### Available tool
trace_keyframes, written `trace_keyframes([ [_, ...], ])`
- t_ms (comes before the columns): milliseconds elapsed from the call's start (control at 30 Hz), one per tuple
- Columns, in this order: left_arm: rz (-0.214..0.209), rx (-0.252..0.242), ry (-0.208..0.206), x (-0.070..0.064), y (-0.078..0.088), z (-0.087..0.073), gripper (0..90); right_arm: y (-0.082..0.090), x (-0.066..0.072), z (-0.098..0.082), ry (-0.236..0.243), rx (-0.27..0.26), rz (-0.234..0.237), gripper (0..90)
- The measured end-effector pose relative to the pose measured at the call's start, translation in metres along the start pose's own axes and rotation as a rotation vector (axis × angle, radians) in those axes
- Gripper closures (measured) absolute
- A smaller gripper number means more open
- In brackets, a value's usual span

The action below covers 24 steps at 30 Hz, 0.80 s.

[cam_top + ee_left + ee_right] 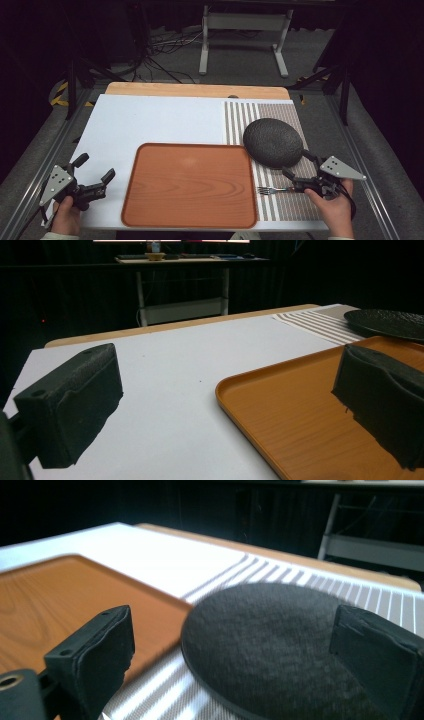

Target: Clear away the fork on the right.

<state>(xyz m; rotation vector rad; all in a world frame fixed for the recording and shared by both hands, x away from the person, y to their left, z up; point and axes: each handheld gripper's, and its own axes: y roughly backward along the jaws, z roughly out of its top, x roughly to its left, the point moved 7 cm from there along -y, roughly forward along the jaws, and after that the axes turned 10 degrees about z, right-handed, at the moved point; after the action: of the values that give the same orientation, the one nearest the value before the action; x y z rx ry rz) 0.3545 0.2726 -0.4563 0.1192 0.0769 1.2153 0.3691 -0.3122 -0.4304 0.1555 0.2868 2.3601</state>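
High view: the dark plate [273, 142] is seen lying just ahead of the right gripper [299, 166], whose fingers are spread open around its near rim, while the left gripper [94, 173], also open and empty, is held well apart beyond the tray [150, 200].

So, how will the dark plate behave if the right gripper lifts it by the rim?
The dark plate looks rigid and probably heavy for its size. Its speckled matte surface should grip fairly well. It lies flat and shallow on the striped mat, so the rim offers little to catch, and the plate may tilt.
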Motion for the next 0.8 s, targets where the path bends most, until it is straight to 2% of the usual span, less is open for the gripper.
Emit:
trace_keyframes([
  [300, 0.002, -0.001, -0.004, 0.002, 0.002, 0.001, 0.2, -0.011, 0.001, 0.018, 0.017, 0.052, 0.047, 4.5],
  [400, 0.002, -0.001, -0.004, 0.002, 0.002, 0.001, 0.2, -0.013, 0.002, 0.021, 0.019, 0.089, 0.069, 3.8],
  [500, 0.001, 0.002, -0.006, 0.002, 0.002, 0.000, 0.2, -0.015, 0.004, 0.023, 0.053, 0.157, 0.103, 3.9],
  [567, 0.000, 0.004, -0.010, 0.002, 0.002, 0.000, 0.2, -0.016, 0.004, 0.024, 0.064, 0.173, 0.110, 4.9],
  [667, 0.001, 0.007, -0.011, 0.002, 0.002, 0.000, 0.2, -0.017, 0.006, 0.027, 0.108, 0.250, 0.131, 6.7],
  [800, 0.000, 0.006, -0.013, 0.002, 0.002, 0.001, 0.2, -0.018, 0.008, 0.029, 0.142, 0.342, 0.146, 6.6],
])
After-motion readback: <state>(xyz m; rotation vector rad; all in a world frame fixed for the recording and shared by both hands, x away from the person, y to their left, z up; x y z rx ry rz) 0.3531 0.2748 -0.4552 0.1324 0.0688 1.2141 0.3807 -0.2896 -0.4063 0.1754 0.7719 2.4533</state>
